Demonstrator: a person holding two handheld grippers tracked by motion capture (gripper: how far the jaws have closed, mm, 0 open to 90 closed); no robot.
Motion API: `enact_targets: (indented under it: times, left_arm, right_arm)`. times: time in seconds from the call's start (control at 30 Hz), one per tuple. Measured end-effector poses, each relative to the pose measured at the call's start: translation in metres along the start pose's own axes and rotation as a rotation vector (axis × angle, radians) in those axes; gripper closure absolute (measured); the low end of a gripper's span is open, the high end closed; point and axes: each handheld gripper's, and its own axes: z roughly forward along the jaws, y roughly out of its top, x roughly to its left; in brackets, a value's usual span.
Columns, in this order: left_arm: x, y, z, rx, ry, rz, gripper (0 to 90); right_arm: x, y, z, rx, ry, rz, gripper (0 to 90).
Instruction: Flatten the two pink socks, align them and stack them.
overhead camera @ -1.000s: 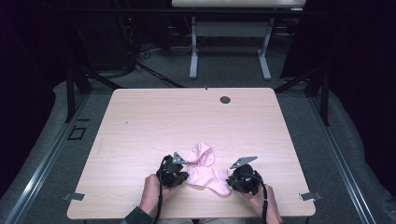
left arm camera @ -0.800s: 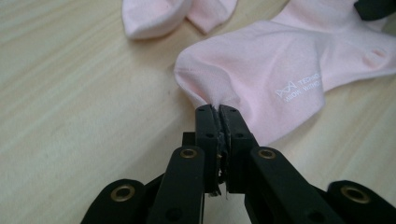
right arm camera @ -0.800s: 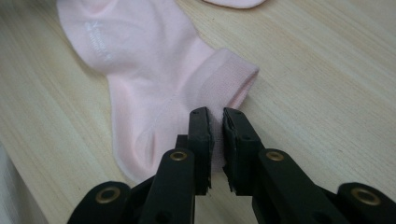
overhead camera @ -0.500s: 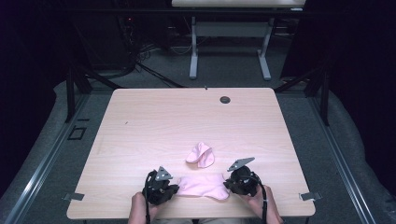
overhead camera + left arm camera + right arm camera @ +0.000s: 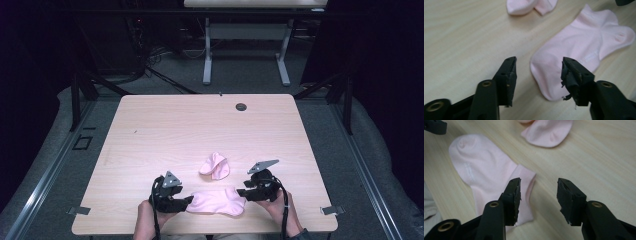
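Both the left gripper (image 5: 189, 201) and right gripper (image 5: 241, 192) are spread wide; a careless grab could bunch up the flat sock (image 5: 216, 201)

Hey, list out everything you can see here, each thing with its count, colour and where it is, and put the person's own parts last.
Flat sock: one, pink, laid out near the table's front edge, between the two tongs.
Bunched sock: one, pink, just behind the flat sock, apart from it.
Table: one, light wood.
Grommet: one, dark, near the table's far edge.
Second table: one, white legs, on the grey floor behind.
Left tongs: black, open, at the flat sock's toe end.
Right tongs: black, open, at its cuff end.
Hands: two, at the front edge.
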Motion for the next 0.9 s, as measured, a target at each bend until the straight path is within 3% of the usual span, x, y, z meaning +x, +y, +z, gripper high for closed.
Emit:
enact_targets:
  times: [0.2,0.23,0.27,0.33,0.37,0.43,0.47,0.5,0.53,0.6,0.63,0.73,0.77,0.8,0.9]
  left_arm:
    - [0.005,0.029,0.016,0.002,0.017,0.024,24.7]
    - [0.005,0.037,0.024,0.008,0.023,0.037,20.3]
    - [0.005,0.037,0.024,0.008,0.023,0.037,18.1]
    - [0.003,0.046,0.037,0.023,0.033,0.05,18.0]
    - [0.002,0.048,0.041,0.03,0.033,0.058,18.2]
    - [0.001,0.051,0.045,0.039,0.033,0.069,20.4]
    - [-0.001,0.057,0.052,0.047,0.025,0.096,26.5]
    - [-0.001,0.057,0.052,0.047,0.025,0.096,31.1]
    - [-0.001,0.06,0.055,0.056,0.028,0.109,31.1]
    - [-0.001,0.067,0.063,0.081,0.038,0.139,44.4]
    - [-0.001,0.068,0.066,0.091,0.042,0.149,46.5]
    - [-0.002,0.069,0.069,0.109,0.041,0.161,52.6]
    - [-0.002,0.069,0.071,0.111,0.039,0.162,57.1]
    - [-0.002,0.069,0.072,0.116,0.042,0.166,57.1]
    - [-0.001,0.069,0.073,0.12,0.043,0.178,68.4]
  right_arm:
    - [-0.01,0.019,0.007,0.005,-0.005,0.016,42.7]
    - [-0.013,0.026,0.012,0.02,0.0,0.031,36.0]
    - [-0.013,0.026,0.012,0.02,0.0,0.031,36.0]
    - [-0.017,0.036,0.02,0.03,-0.021,0.049,23.5]
    - [-0.018,0.039,0.024,0.033,-0.021,0.057,22.4]
    - [-0.02,0.042,0.027,0.036,-0.022,0.056,23.2]
    - [-0.024,0.046,0.035,0.046,-0.023,0.071,24.9]
    - [-0.024,0.046,0.035,0.046,-0.023,0.071,24.9]
    - [-0.025,0.049,0.038,0.058,-0.02,0.081,27.8]
    - [-0.028,0.055,0.046,0.066,-0.016,0.087,37.1]
    - [-0.03,0.058,0.049,0.069,-0.007,0.086,39.7]
    - [-0.033,0.063,0.053,0.066,0.008,0.093,42.2]
    - [-0.036,0.067,0.058,0.051,0.028,0.119,42.8]
    - [-0.036,0.067,0.058,0.051,0.028,0.119,42.8]
    - [-0.039,0.072,0.064,0.058,0.018,0.12,46.0]
